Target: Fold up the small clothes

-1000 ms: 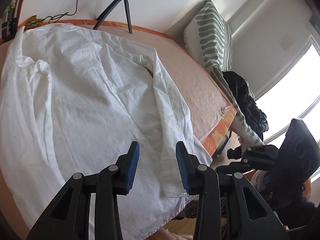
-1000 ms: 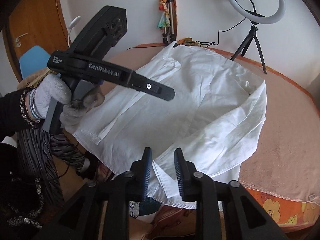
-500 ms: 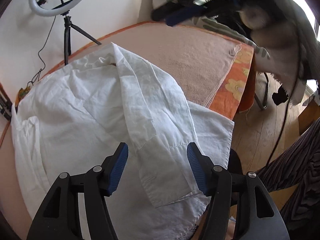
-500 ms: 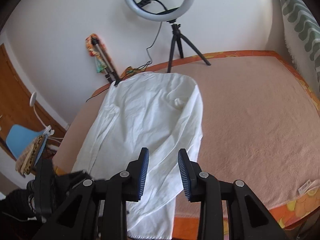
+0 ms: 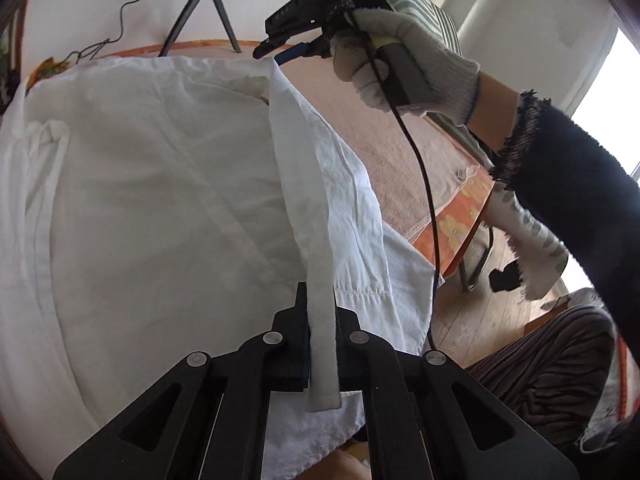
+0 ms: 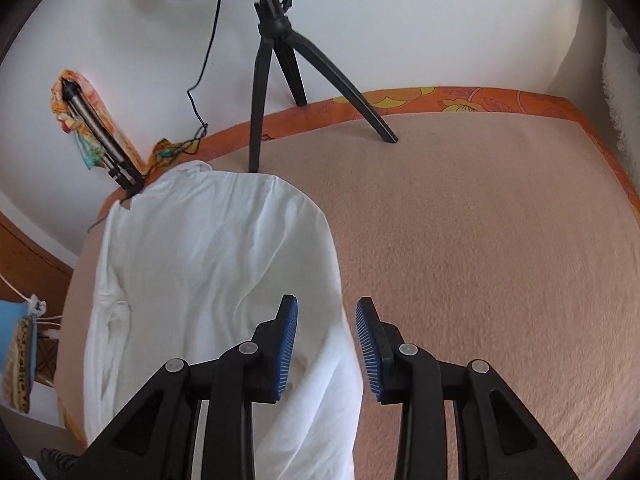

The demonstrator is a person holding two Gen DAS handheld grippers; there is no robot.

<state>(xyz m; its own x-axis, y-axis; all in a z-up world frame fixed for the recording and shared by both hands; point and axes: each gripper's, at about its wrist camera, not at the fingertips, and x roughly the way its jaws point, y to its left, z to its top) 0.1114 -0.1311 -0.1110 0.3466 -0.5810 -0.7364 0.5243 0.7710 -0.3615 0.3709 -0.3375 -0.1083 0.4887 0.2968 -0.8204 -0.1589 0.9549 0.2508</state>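
Note:
A white shirt (image 5: 160,184) lies spread on the peach bed cover (image 5: 384,136). Its long sleeve (image 5: 304,168) runs from the far shoulder down to my left gripper (image 5: 320,300), which is shut on the cuff (image 5: 322,360); the cuff's end hangs out behind the pads. In the right wrist view the shirt (image 6: 208,248) fills the left half. My right gripper (image 6: 326,308) hovers open over the shirt's right edge near the shoulder, its blue pads apart with nothing pressed between them. In the left wrist view a gloved hand (image 5: 392,56) holds the right gripper (image 5: 280,46) above that shoulder.
A ring light on a black tripod (image 6: 276,60) stands at the bed's far edge, beside a folded tripod wrapped in colourful cloth (image 6: 100,128). A green-patterned pillow (image 5: 420,4) leans at the right. The bed's orange flowered edge (image 5: 460,216) drops to a wooden floor (image 5: 480,304).
My left jaws have closed on the cuff that lay between them half a second ago. My right gripper has swept across the bed to the shirt's far shoulder.

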